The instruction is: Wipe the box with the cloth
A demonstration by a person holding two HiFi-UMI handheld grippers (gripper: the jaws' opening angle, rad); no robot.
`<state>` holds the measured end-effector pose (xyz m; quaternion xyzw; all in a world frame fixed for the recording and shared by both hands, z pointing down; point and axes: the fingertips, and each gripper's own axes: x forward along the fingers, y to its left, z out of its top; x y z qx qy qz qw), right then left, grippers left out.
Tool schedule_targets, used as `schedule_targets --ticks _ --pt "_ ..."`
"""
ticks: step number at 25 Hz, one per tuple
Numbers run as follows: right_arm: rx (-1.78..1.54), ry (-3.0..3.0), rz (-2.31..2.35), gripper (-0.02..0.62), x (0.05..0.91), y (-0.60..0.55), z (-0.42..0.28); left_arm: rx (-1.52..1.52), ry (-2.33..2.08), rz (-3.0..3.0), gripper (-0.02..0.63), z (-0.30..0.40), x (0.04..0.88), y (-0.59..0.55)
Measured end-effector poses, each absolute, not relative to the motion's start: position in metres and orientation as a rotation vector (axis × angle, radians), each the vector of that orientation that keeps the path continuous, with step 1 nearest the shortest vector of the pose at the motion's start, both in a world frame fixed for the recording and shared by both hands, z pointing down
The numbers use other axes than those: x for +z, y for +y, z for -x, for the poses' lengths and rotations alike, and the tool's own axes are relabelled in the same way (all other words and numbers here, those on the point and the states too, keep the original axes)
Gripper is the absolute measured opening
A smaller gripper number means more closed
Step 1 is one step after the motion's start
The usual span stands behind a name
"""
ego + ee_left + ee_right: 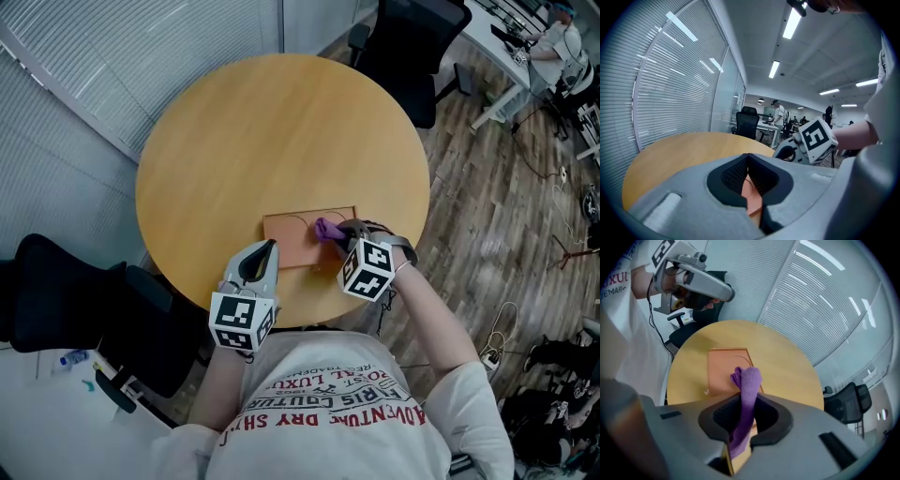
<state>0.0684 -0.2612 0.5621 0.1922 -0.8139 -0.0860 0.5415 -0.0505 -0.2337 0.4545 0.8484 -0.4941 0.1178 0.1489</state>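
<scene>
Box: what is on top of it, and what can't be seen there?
A purple cloth, clamped in the right gripper, lies over the right end of the box. The patch of box under the cloth is covered.

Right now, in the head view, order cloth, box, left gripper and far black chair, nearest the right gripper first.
1. Cloth, in the right gripper's claw.
2. Box, just left of it.
3. Left gripper, farther left.
4. Black chair, across the table.
</scene>
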Motion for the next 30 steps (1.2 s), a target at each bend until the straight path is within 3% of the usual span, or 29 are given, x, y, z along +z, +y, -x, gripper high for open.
schedule_targets --ticks 8,30 --pt "-0.375 -1.821 -0.475 0.067 0.581 -0.32 -0.083 0.356 -1.403 -2.447 0.009 0.049 0.453 -0.251" --pt "-0.193 -1.864 -0.503 0.066 0.614 -0.296 -0.089 0.379 -1.358 -2.437 0.009 0.058 0.465 -0.245"
